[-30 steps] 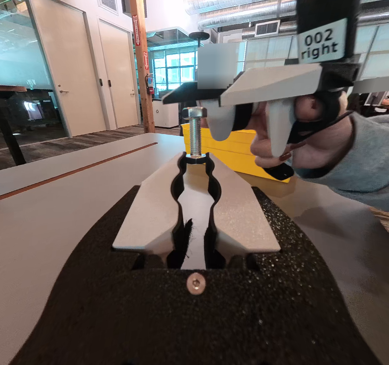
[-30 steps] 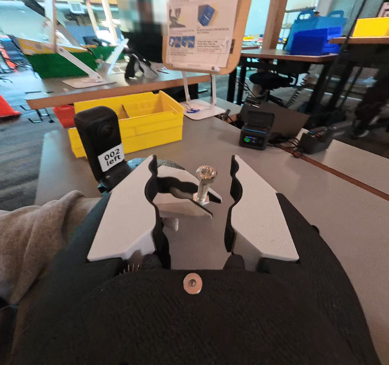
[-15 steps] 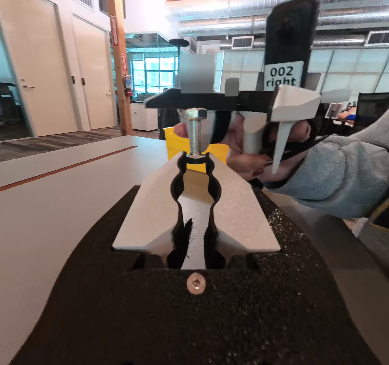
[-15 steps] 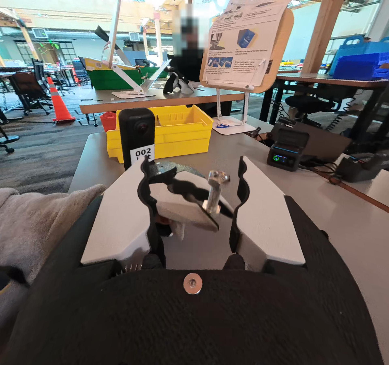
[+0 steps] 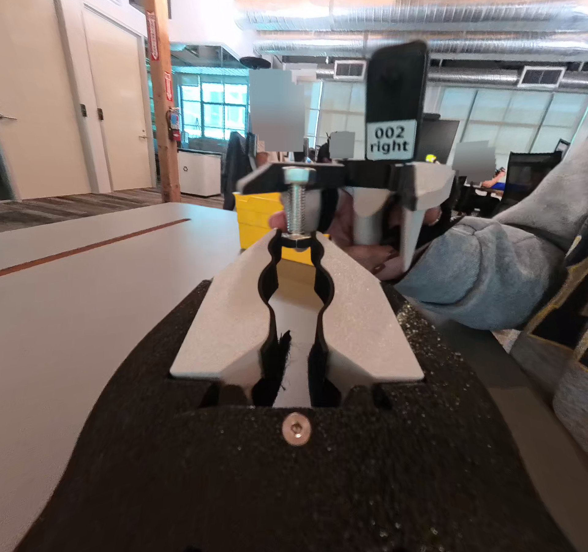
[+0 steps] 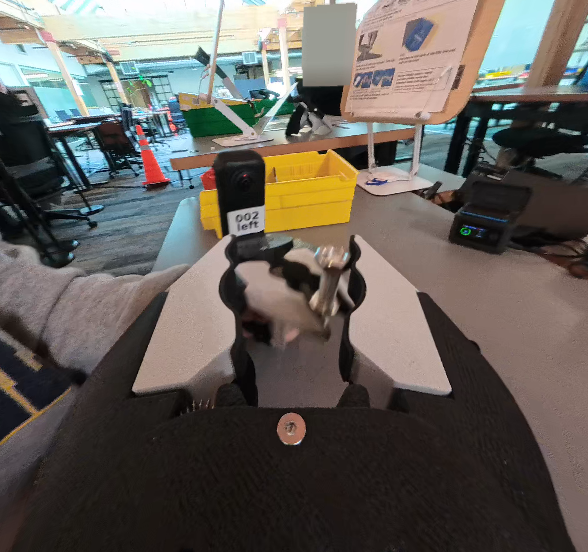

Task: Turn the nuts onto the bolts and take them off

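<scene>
A silver bolt (image 5: pixel 295 209) stands upright, head up, with a nut (image 5: pixel 296 242) at its lower end. My left gripper (image 5: pixel 296 239) is shut on the nut and holds it above the grey table (image 5: pixel 95 298). My right gripper (image 6: pixel 291 245) is open, and the bolt's head (image 6: pixel 331 255) sits between its tips, close to the right finger. In the left wrist view its fingers (image 5: pixel 261 177) lie level at the height of the bolt's head. The left gripper's fingers (image 6: pixel 280 301) look blurred in the right wrist view.
A yellow bin (image 6: pixel 311 199) stands on the table behind the bolt. A small black device with a lit screen (image 6: pixel 483 228) and cables sit at the right. A clipboard on a white stand (image 6: pixel 413 43) is behind. A grey sleeve (image 5: pixel 477 266) holds the right gripper. Spacing between my two grippers at the tips: around 6 cm.
My right gripper has come down and in, so the bolt's head now lies between its open fingers. My left gripper has kept its hold on the nut.
</scene>
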Action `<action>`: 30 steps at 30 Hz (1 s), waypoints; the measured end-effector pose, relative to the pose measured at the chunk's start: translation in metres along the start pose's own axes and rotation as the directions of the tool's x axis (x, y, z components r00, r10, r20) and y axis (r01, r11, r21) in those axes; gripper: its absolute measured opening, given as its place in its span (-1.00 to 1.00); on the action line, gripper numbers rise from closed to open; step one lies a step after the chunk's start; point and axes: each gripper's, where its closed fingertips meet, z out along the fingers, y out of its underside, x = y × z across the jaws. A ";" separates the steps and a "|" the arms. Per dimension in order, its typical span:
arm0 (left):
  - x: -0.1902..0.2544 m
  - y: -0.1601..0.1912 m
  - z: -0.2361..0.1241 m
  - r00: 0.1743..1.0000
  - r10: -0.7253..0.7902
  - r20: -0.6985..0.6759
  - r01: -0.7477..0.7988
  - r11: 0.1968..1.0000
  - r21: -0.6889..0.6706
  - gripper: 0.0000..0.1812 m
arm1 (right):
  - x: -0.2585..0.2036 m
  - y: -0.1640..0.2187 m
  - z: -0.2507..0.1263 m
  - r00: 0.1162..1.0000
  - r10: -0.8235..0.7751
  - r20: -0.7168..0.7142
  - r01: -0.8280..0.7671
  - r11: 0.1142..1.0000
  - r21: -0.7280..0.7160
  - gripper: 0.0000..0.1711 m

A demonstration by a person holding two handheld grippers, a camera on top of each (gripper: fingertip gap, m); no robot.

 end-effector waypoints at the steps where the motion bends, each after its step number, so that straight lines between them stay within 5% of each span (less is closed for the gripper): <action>1: -0.006 -0.004 -0.005 1.000 -0.005 0.026 0.005 1.000 0.021 -0.82 | -0.001 0.000 -0.009 1.000 -0.001 -0.007 0.001 1.000 0.014 -0.20; 3: -0.013 -0.010 -0.011 0.998 -0.024 0.049 0.022 0.999 0.048 -0.83 | 0.002 -0.002 -0.025 0.999 -0.014 -0.034 0.016 0.999 0.051 -0.41; 8: 0.017 0.005 0.008 0.995 -0.016 -0.100 0.014 1.000 -0.027 -0.82 | 0.004 -0.010 -0.007 1.000 -0.001 0.006 0.000 0.998 0.063 -0.24; 12: 0.011 0.000 0.001 0.997 -0.032 -0.074 0.031 0.999 -0.007 -0.82 | -0.006 0.000 -0.006 0.998 0.022 0.065 -0.023 1.000 0.014 -0.24; 15: -0.004 -0.015 -0.012 0.997 -0.072 -0.027 0.074 0.994 0.075 -0.83 | -0.005 -0.004 -0.034 0.999 0.012 0.051 -0.015 0.998 0.061 -0.55; 20: 0.024 0.000 0.007 0.984 -0.071 -0.161 0.071 0.997 -0.004 -0.83 | -0.004 -0.006 -0.009 0.998 -0.016 0.066 0.013 0.999 0.036 -0.23; 24: 0.011 -0.008 -0.004 0.993 -0.061 -0.102 0.064 0.997 0.034 -0.82 | -0.014 0.003 -0.014 0.996 -0.015 0.092 0.017 0.999 -0.027 -0.18; 26: -0.004 -0.017 -0.013 0.996 -0.078 -0.031 0.081 0.993 0.081 -0.83 | -0.011 0.004 -0.034 0.997 -0.030 0.070 0.031 0.999 -0.023 -0.44; 30: 0.010 -0.009 -0.003 0.995 -0.047 -0.089 0.050 0.998 0.025 -0.82 | -0.001 -0.001 -0.025 0.999 -0.029 0.032 0.030 0.999 -0.040 -0.12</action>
